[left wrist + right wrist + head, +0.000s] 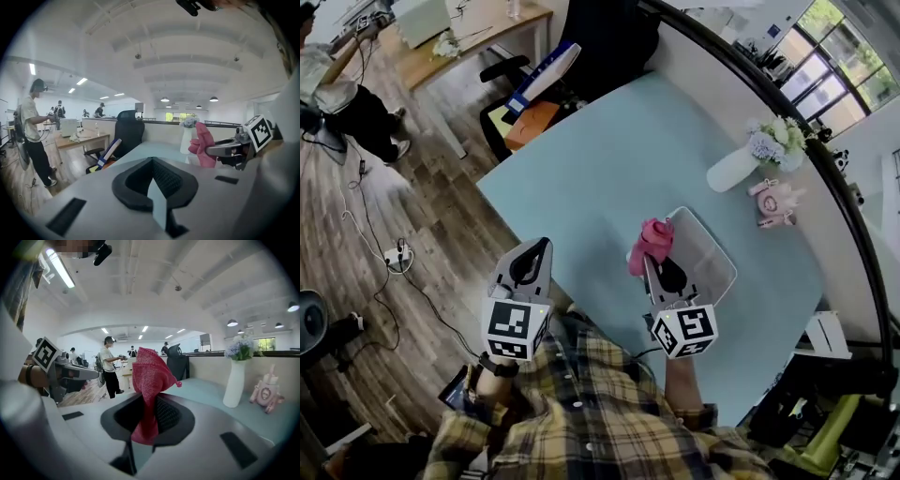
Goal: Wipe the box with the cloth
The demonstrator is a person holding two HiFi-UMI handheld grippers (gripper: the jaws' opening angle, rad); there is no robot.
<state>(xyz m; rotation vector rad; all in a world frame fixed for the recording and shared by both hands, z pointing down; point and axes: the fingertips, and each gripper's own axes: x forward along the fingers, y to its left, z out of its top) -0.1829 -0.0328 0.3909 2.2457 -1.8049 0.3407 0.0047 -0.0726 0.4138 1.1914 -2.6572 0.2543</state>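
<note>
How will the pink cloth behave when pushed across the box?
Probably floppy: the cloth bunches and folds where the right gripper pinches it. Likely light, since its free end stands up unsupported.

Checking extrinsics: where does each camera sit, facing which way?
Head view: on the person's head, steeply down at the teal table; shows plaid shirt, left hand-held gripper, right hand-held gripper.
Left gripper view: on the left hand-held gripper, along its bare jaws towards an office chair; right one at right.
Right gripper view: on the right hand-held gripper, along jaws shut on the pink cloth; left one at left.
Shared: all three catch the white vase.
</note>
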